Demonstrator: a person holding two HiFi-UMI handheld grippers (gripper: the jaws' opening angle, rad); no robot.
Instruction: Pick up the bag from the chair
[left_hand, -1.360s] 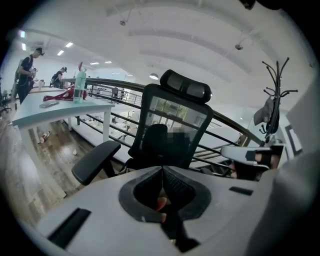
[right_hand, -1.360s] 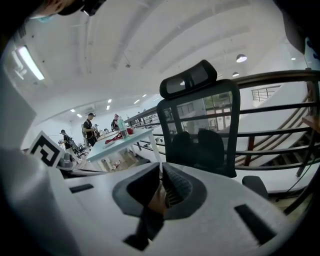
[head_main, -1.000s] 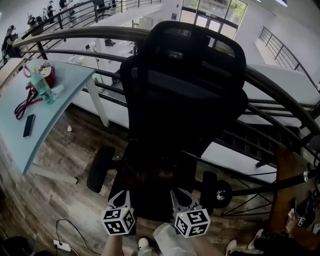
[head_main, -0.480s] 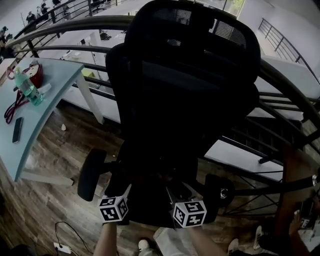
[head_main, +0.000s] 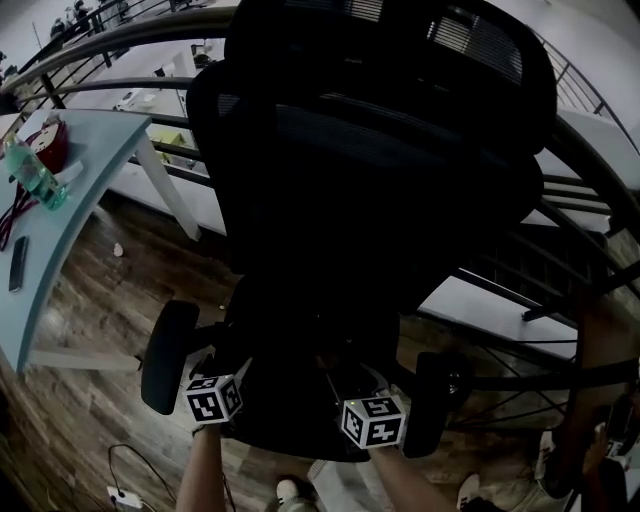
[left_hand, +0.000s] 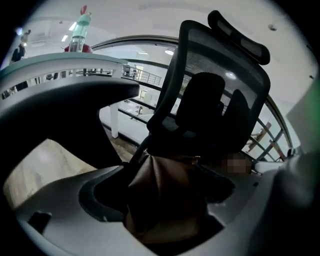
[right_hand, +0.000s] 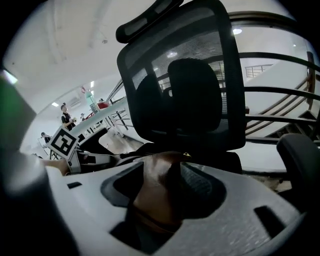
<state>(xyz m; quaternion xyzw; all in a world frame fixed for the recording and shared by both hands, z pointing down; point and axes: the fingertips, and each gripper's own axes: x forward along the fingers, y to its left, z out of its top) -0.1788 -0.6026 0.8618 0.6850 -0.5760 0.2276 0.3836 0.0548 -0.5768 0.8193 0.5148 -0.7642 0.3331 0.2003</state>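
A black mesh office chair (head_main: 380, 150) fills the head view. On its seat lies a brown leather bag (left_hand: 165, 195), almost lost in shadow from above. Both grippers reach onto the seat from the front edge. My left gripper (head_main: 235, 368) sits near the left armrest (head_main: 165, 355). In the left gripper view its jaws hold a creased fold of the bag. My right gripper (head_main: 348, 388) is a little to the right. The bag (right_hand: 157, 192) is pinched between its jaws too, rising to a peak with a small gold fitting (right_hand: 186, 154) on top.
A light blue table (head_main: 70, 215) stands at the left with a green bottle (head_main: 28, 172) and a phone (head_main: 17, 263). The curved railing (head_main: 590, 170) runs behind the chair. The right armrest (head_main: 425, 405) is close to my right gripper. A power strip (head_main: 122, 492) lies on the wooden floor.
Both grippers have moved forward from in front of the chair onto the seat and now have the bag between their jaws. The head has leaned in closer to the chair.
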